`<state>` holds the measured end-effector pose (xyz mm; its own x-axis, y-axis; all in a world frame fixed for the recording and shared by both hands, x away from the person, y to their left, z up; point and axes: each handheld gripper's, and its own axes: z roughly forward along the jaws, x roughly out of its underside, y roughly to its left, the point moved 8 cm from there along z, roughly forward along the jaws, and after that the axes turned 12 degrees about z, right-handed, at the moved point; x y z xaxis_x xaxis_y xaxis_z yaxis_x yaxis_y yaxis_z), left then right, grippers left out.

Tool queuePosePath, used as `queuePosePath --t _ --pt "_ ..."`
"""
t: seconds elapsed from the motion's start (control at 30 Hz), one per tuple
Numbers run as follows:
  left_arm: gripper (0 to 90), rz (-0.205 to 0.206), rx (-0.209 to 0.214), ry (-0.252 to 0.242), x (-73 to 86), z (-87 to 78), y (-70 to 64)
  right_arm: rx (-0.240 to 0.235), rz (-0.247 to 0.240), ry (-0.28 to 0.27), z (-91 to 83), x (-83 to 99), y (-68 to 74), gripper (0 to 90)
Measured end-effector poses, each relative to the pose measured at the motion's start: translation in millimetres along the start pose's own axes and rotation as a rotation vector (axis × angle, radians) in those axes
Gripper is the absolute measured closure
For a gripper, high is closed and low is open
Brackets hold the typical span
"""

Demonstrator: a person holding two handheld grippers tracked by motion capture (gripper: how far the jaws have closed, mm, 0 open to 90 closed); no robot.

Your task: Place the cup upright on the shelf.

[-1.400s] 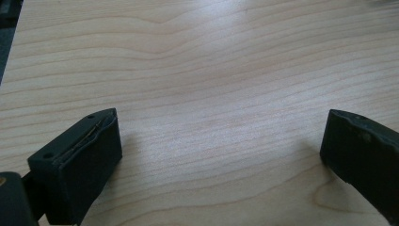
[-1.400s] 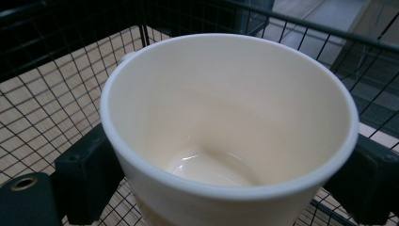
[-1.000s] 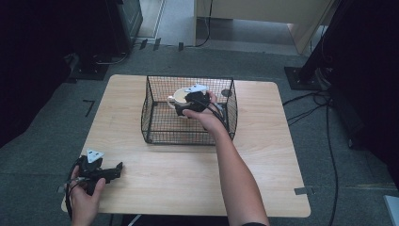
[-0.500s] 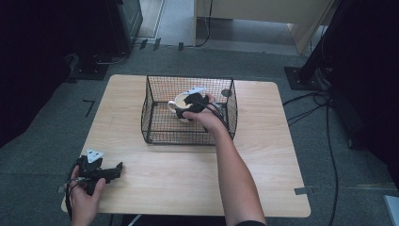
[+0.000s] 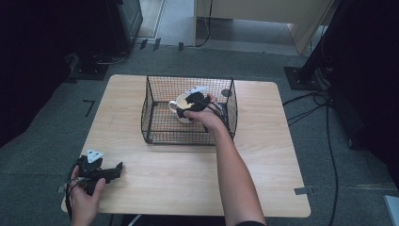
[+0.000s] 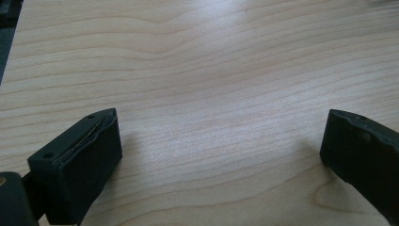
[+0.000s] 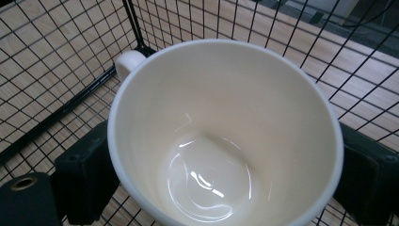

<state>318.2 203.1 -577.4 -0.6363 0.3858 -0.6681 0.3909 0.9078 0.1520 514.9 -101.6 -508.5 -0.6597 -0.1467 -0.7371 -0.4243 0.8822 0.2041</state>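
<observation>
The right claw (image 5: 188, 106) pinches the white mug (image 7: 221, 136) inside the wire basket (image 5: 155, 132), seemingly mid-transfer, while the left claw (image 5: 113, 170) rests spread on the table (image 5: 179, 174).

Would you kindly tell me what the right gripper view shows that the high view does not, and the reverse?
Right gripper view alone: the glossy, empty inside of the white ceramic mug between the jaws.

High view alone: the whole light wooden table and the left hand-held gripper near its left front corner.

Both: the mug, its handle and the black wire-mesh basket around it, with the right hand-held gripper at the mug.
</observation>
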Motion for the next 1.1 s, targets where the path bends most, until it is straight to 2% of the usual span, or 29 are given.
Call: queuePosePath --t 0.1,0.33,0.63,0.8,0.93,1.1 --pt "0.0 0.0 0.0 0.0 0.0 0.0 0.0 0.003 0.006 -0.007 -2.4 -2.3 -0.3 0.0" --pt "0.0 0.001 0.0 0.002 0.1 -0.1 0.0 0.018 0.026 -0.051 -14.6 -11.5 -2.1 0.0" --pt "0.0 0.001 0.0 0.0 0.0 0.0 0.0 -0.016 0.048 -0.069 -35.7 -17.7 6.2 0.0" --pt "0.0 -0.001 0.0 0.0 0.0 0.0 0.0 -0.039 0.042 -0.084 -52.6 -22.2 15.7 0.0" --pt "0.0 -0.001 0.0 0.001 0.0 0.0 -0.1 -0.042 0.013 -0.099 -71.1 -24.2 23.7 0.0" --pt "0.0 -0.002 0.0 0.0 -0.1 0.0 -0.1 -0.048 -0.001 -0.111 -84.2 -21.3 26.7 0.0"
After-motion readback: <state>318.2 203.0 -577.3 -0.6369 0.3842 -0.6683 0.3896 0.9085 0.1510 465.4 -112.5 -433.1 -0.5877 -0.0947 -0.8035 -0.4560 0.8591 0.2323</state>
